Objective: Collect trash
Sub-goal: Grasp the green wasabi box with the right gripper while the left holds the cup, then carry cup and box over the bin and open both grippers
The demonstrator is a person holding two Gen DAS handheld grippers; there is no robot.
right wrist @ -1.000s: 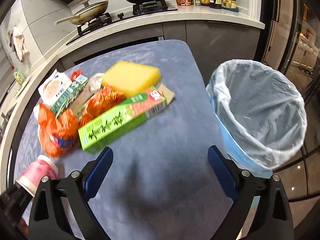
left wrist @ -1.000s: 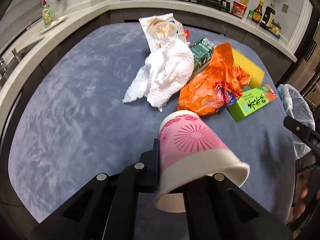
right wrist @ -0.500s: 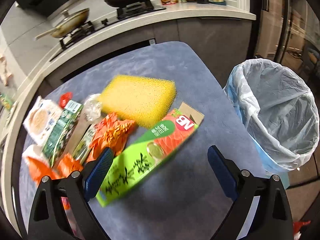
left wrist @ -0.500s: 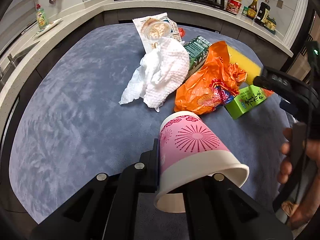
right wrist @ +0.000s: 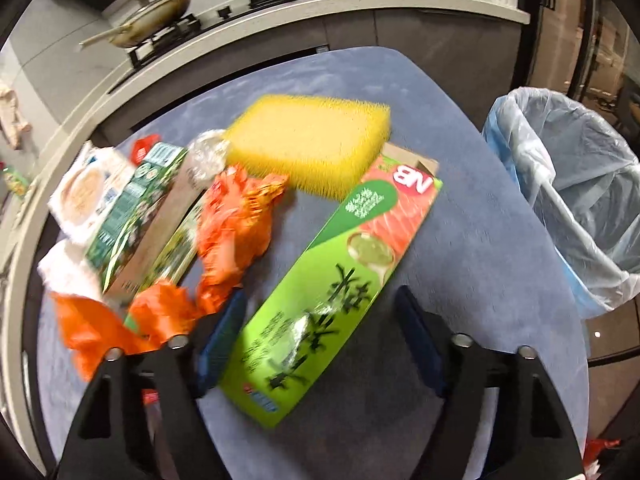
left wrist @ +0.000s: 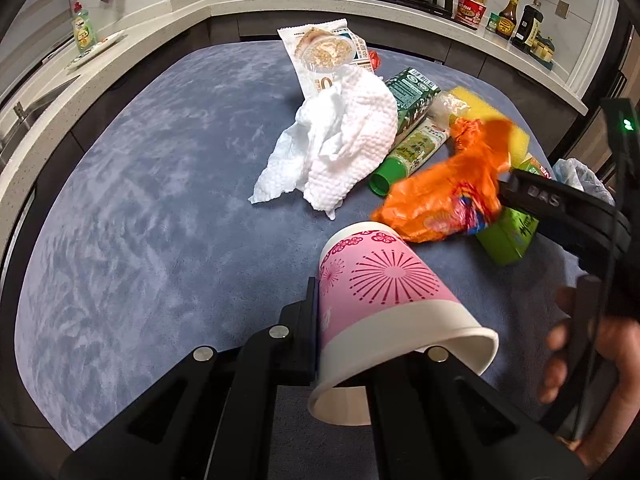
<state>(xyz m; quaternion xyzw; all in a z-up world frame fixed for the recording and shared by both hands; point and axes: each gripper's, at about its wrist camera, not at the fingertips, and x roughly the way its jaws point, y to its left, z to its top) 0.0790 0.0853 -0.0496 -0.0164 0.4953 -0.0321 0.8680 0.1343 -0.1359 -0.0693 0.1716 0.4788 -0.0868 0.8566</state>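
Green carton (right wrist: 332,292) printed "NB", centre frame on the blue table (right wrist: 460,240), lies between the closing, not yet gripping right gripper (right wrist: 320,340). Left gripper (left wrist: 372,320) pinches a pink paper cup (left wrist: 384,280), lower centre.

In the right wrist view, the box (right wrist: 324,296) lies at centre frame on the table (right wrist: 472,264), with the sponge (right wrist: 312,144) above it, the crumpled wrapper (right wrist: 236,216) to its left, and the lined bin (right wrist: 576,200) at the right edge, beside the table.
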